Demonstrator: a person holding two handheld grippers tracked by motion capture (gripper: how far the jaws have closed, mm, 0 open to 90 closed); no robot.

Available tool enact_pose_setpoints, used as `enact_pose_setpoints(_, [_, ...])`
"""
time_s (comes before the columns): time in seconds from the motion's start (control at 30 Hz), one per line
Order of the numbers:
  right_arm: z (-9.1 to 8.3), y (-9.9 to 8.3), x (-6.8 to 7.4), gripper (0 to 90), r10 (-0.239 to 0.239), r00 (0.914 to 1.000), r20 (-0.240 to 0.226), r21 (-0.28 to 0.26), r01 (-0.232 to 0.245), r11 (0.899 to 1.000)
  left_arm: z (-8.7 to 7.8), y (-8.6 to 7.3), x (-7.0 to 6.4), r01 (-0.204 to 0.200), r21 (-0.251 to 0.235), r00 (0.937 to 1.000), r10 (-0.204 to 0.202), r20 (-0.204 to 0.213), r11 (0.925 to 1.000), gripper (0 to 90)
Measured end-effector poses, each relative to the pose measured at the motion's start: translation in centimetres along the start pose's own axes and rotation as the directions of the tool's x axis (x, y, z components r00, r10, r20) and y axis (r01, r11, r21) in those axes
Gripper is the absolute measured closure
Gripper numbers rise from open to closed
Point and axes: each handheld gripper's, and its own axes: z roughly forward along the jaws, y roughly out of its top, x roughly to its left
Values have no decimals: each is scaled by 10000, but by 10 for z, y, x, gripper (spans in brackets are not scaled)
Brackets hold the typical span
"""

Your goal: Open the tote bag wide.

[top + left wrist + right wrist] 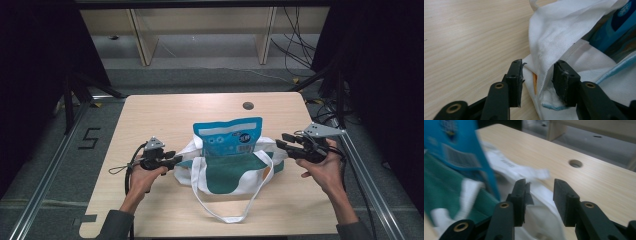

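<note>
Wide wooden bench [150, 120] fills the scene, pale grain, a round cable hole [248, 105] near its far edge. Sitting just this side of the middle is the white tote bag [235, 182], green panel on its front, one long white strap [227, 216] looping out toward the near edge. Standing up out of the bag's mouth is a blue pouch [228, 136], label and barcode facing the camera, its lower part down inside the bag. On to the hands: the left tool [172, 161] is right at the bag's left edge, and in the left gripper view its jaws stand apart with a fold of white fabric [544, 82] between them; the right-hand pad [561, 80] touches the cloth, the other sits just clear, so it isn't clamped. The right tool [281, 141] hangs at the bag's right corner, jaws parted, and in the right gripper view white cloth [541, 202] lies beyond the gap, with nothing gripped.
</note>
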Motion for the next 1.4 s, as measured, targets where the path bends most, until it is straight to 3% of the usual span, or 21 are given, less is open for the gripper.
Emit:
enact_pose_setpoints(0.03, [-1, 2, 3, 599, -149, 9997, -192, 22, 150, 9999, -2, 1, -1, 198, -156, 9998, -198, -6, 9997, 547])
enact_pose_setpoints(0.2, [7, 7, 23, 520, -259, 9916, -1266, 17, 263, 9997, -22, 10, -2, 307, -364, 9995, -304, 78, 9989, 468])
enact_pose_setpoints(0.23, [7, 8, 25, 503, -149, 9876, -1564, 362, 208, 9991, -27, 12, -3, 422, -455, 9991, -420, 48, 9981, 462])
enact_pose_setpoints(0.33, [11, 9, 29, 483, -212, 9874, -1569, 448, 286, 9986, -35, 16, -8, 447, -655, 9983, -421, 402, 9968, 460])
enact_pose_setpoints(0.4, [16, 10, 31, 482, -395, 9837, -1756, 593, 506, 9970, -40, 21, -16, 5, -761, 9970, 53, 769, 9971, 462])
enact_pose_setpoints(0.43, [21, 9, 34, 492, -495, 9839, -1716, 763, 633, 9951, -40, 25, -27, -20, -720, 9912, 115, 1320, 9974, 462])
enact_pose_setpoints(0.47, [21, 9, 34, 492, -495, 9839, -1716, 763, 633, 9951, -40, 25, -27, -20, -720, 9912, 115, 1320, 9974, 462])
enact_pose_setpoints(0.53, [27, 7, 36, 594, -729, 9757, -2066, 1114, 975, 9890, -36, 28, -41, -313, -676, 9814, 435, 1870, 9972, 461])
enact_pose_setpoints(0.6, [27, 6, 38, 694, -1132, 9771, -1801, 1150, 1353, 9841, -33, 29, -49, -503, -693, 9733, 645, 2204, 9963, 462])
enact_pose_setpoints(0.67, [23, 6, 41, 787, -1472, 9748, -1678, 1314, 1701, 9766, -29, 29, -55, -565, -665, 9597, 725, 2716, 9962, 475])
enact_pose_setpoints(0.8, [14, 5, 46, 812, -1798, 9698, -1648, 1243, 2012, 9716, -20, 26, -66, -1217, -491, 9529, 1306, 2736, 9913, 522])
enact_pose_setpoints(0.83, [11, 3, 49, 813, -1735, 9709, -1652, 1291, 1957, 9721, -19, 24, -70, -1554, -445, 9536, 1616, 2541, 9869, 558])
enact_pose_setpoints(0.9, [7, 0, 53, 816, -2109, 9631, -1675, 1405, 2351, 9618, -19, 22, -75, -2029, -376, 9447, 2057, 2554, 9785, 668])
enact_pose_setpoints(0.93, [6, -3, 55, 817, -2212, 9604, -1693, 1391, 2454, 9594, -19, 20, -78, -2237, -283, 9460, 2240, 2344, 9743, 693])
enact_pose_setpoints(1.07, [7, -20, 61, 821, -2104, 9637, -1643, 1888, 2401, 9522, -11, 10, -90, -3121, 238, 9281, 2994, 2212, 9498, 749])
enact_pose_setpoints(1.1, [10, -25, 61, 821, -2077, 9650, -1605, 2056, 2384, 9492, -8, 6, -92, -3194, 396, 9282, 3042, 2141, 9468, 765])
enact_pose_setpoints(1.17, [20, -35, 61, 823, -2005, 9650, -1692, 2354, 2371, 9425, 0, 0, -89, -3554, 765, 9233, 3372, 1838, 9316, 775])
enact_pose_setpoints(1.23, [34, -45, 65, 826, -2002, 9660, -1634, 2604, 2379, 9357, 11, -8, -87, -3339, 1065, 9311, 3102, 1920, 9366, 781])
enact_pose_setpoints(1.27, [40, -47, 64, 826, -2028, 9641, -1713, 2891, 2460, 9252, 16, -11, -85, -3295, 1178, 9340, 3052, 1857, 9368, 781])
enact_pose_setpoints(1.3, [46, -51, 64, 827, -2074, 9660, -1544, 2834, 2444, 9273, 21, -13, -84, -3379, 1342, 9331, 3129, 1775, 9316, 782])
enact_pose_setpoints(1.4, [61, -58, 65, 830, -2157, 9656, -1453, 3126, 2517, 9159, 31, -16, -81, -3414, 1582, 9341, 3158, 1667, 9265, 794])
